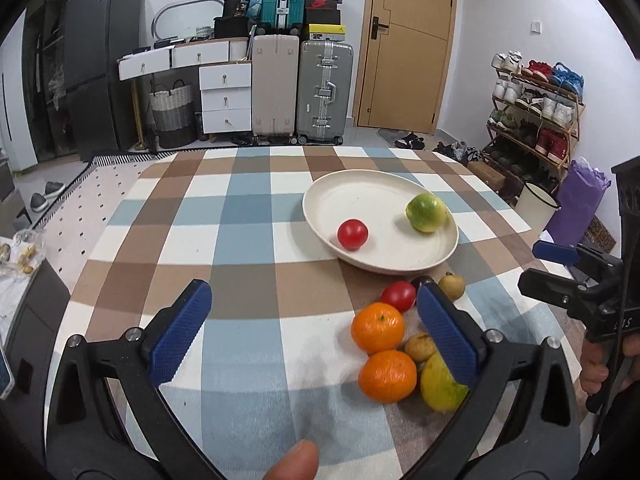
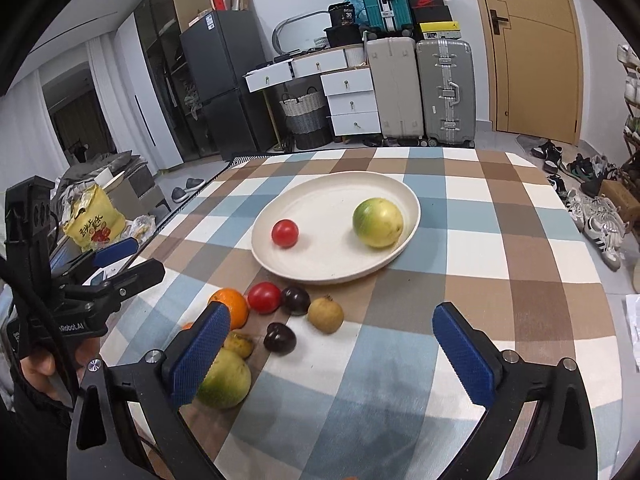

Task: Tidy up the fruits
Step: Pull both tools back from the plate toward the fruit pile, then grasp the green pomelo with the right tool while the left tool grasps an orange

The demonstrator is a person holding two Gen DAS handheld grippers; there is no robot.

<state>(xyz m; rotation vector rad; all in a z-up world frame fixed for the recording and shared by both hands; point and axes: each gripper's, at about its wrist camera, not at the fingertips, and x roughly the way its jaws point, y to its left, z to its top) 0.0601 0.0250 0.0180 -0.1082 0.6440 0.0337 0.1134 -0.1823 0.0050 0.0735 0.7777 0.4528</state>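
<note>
On the cream plate (image 2: 340, 272) lie two fruits already: a red tomato (image 2: 285, 233) and a green-yellow citrus (image 2: 377, 222). Loose on the checked desk (image 2: 480, 280), just in front of the plate, are two oranges (image 1: 378, 327), one more tomato (image 2: 264, 297), two dark plums (image 2: 295, 300), two small brownish fruits (image 2: 325, 314), one large yellow-green fruit (image 2: 224, 380) and a small yellowish one beside it. This cluster lies ahead-right of the left hand-held gripper (image 1: 316, 332) and ahead-left of the right hand-held gripper (image 2: 336, 352); both are spread wide, empty. The left looks nearer the oranges.
</note>
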